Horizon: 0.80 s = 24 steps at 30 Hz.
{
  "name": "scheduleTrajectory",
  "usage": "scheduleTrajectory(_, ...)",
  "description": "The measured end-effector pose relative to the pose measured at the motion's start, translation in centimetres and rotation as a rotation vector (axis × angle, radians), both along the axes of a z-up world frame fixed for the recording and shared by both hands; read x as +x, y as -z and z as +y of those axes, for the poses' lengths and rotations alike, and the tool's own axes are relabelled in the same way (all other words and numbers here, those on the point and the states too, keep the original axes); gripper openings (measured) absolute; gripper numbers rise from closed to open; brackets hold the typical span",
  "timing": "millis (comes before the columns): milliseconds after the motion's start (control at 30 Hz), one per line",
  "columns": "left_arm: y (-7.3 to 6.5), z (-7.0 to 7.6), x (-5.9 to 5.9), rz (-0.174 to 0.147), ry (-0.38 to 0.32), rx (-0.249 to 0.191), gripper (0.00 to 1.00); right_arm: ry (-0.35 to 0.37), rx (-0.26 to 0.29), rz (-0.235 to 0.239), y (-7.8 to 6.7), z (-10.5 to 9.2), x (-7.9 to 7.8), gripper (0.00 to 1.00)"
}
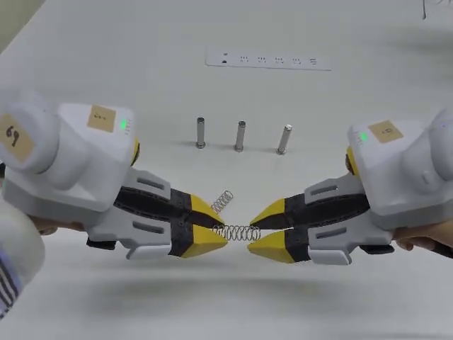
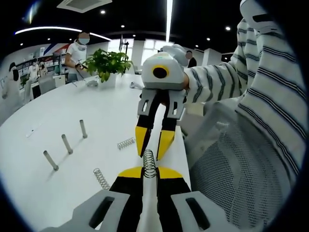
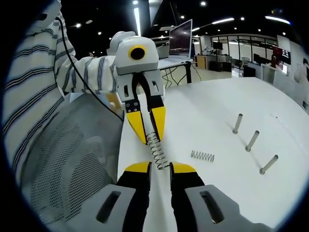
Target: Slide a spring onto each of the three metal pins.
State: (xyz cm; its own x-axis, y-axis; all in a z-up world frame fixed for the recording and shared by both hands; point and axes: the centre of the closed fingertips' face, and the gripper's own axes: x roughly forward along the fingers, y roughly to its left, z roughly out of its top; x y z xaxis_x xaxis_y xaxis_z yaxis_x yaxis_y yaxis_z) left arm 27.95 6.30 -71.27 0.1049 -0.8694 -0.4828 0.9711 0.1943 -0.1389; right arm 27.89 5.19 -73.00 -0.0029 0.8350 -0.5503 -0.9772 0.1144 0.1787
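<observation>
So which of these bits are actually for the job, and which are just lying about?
For the job: held spring, two loose springs, three metal pins.
Just lying about: power strip, potted plant.

Three pins (image 1: 241, 135) stand in a row on the table (image 1: 106, 71), power strip (image 1: 267, 59) behind them. Loose spring (image 1: 222, 201) lies before them; nearer, second spring (image 1: 237, 231) spans between left gripper (image 1: 223, 232) and right gripper (image 1: 250, 235).

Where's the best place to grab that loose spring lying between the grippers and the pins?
Probably pinch the loose spring across its coils near one end, coming down from above. It lies on its side on the table, flanks exposed, and the other end is left open for a pin.
</observation>
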Motion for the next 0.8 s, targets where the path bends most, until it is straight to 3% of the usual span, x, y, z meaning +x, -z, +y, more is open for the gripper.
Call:
scheduleTrajectory(233, 0.09, 0.12, -0.06, 0.002, 0.002, 0.002, 0.01, 0.005, -0.004, 0.001, 0.06, -0.09, 0.13, 0.09)
scheduleTrajectory(800, 0.14, 0.24, -0.14, 0.007, -0.008, -0.011, 0.01, -0.054, 0.001, -0.071, -0.07, -0.01, 0.01, 0.08)
